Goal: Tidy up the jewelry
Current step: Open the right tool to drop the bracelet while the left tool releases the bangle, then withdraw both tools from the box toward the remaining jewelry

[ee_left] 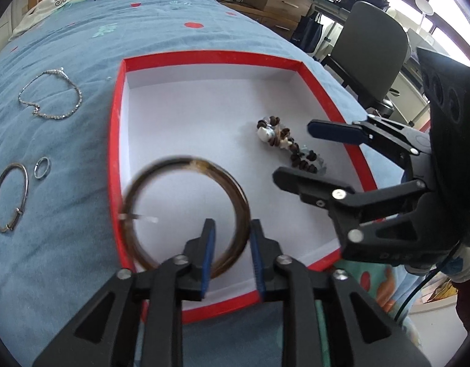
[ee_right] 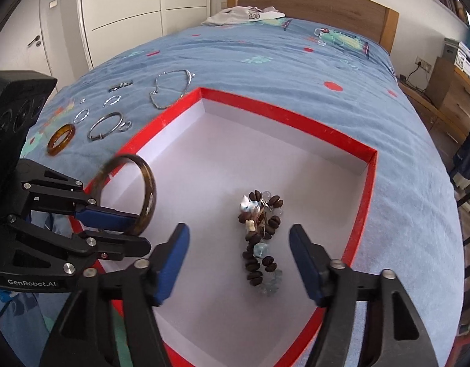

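Note:
A red box (ee_left: 204,55) with a white floor lies on the blue bedspread. A dark brown bangle (ee_left: 186,162) stands tilted over its near left corner, blurred. Its rim passes between the fingers of my left gripper (ee_left: 232,223), which is open, and the pads do not press on it. From the right wrist, the bangle (ee_right: 149,189) stands upright at the left gripper (ee_right: 143,232). A bracelet of brown and clear beads (ee_right: 259,238) lies on the box floor (ee_right: 280,113). My right gripper (ee_right: 239,229) is open above it, a finger on each side, holding nothing.
Left of the box on the bedspread lie a silver chain (ee_left: 51,94), a silver bangle (ee_left: 9,195), a small ring (ee_left: 41,166), an amber bangle (ee_right: 60,139) and several small silver pieces (ee_right: 111,101). An office chair (ee_left: 375,52) stands beyond the bed's right edge.

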{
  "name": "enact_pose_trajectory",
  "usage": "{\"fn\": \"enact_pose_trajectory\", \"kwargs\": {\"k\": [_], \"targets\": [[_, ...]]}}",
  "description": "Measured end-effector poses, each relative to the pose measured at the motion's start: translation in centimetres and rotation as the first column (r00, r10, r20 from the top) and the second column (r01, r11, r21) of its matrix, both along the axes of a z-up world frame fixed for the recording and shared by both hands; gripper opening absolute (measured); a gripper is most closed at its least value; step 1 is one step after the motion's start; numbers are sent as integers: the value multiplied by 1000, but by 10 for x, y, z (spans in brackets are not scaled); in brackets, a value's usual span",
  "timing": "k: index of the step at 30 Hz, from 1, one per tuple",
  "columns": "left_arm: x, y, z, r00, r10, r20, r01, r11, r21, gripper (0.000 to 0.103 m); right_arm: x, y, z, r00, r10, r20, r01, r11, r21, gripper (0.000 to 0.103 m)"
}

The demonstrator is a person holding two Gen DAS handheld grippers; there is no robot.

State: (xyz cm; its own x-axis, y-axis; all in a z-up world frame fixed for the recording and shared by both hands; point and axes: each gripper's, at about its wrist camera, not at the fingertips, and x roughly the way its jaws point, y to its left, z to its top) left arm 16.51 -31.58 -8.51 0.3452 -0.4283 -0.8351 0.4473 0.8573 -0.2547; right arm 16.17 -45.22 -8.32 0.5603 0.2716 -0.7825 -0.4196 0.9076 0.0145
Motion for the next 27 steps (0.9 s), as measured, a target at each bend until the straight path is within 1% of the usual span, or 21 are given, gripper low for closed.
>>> {"fn": "enact_pose_trajectory", "kwargs": {"k": [2,3,4,6,10,14,17,20,23,27], "targets": [[1,4,4,1000,13,6,-13,1000,-14,43,-3,-3,8,1000,-13,13,13,1000,2,70],[2,6,7,1000,14,4,-14,1000,-24,44,-5,-5,12,1000,-18,21,18,1000,0,70],[3,7,9,1000,12,-1,-12,999,-36,44,-9,-8,19,999,-28,32,28,1000,-3,70],[4,8,13,1000,5,4,-5,999,-37,44,-14,-14,30,998,-43,47,43,999,-8,70],[0,13,26,1000,6,11,-5,999,-53,44,-32,-32,53,991,-104,78,106,994,-14,71],[-13,20,43,999,3,42,-1,999,-42,44,-52,-47,66,981,-176,83,178,984,-17,71],[-30,33,58,998,10,67,-8,999,-32,44,-72,-52,76,972,-221,80,222,975,-5,71],[-44,58,74,996,42,85,-39,999,-31,44,-91,-53,87,965,-247,84,247,969,8,71],[-55,93,96,988,98,119,-94,995,-37,44,-109,-46,105,958,-270,98,267,963,44,71],[-74,152,137,963,168,210,-163,986,-43,44,-127,-29,129,952,-279,127,270,959,83,71]]}}
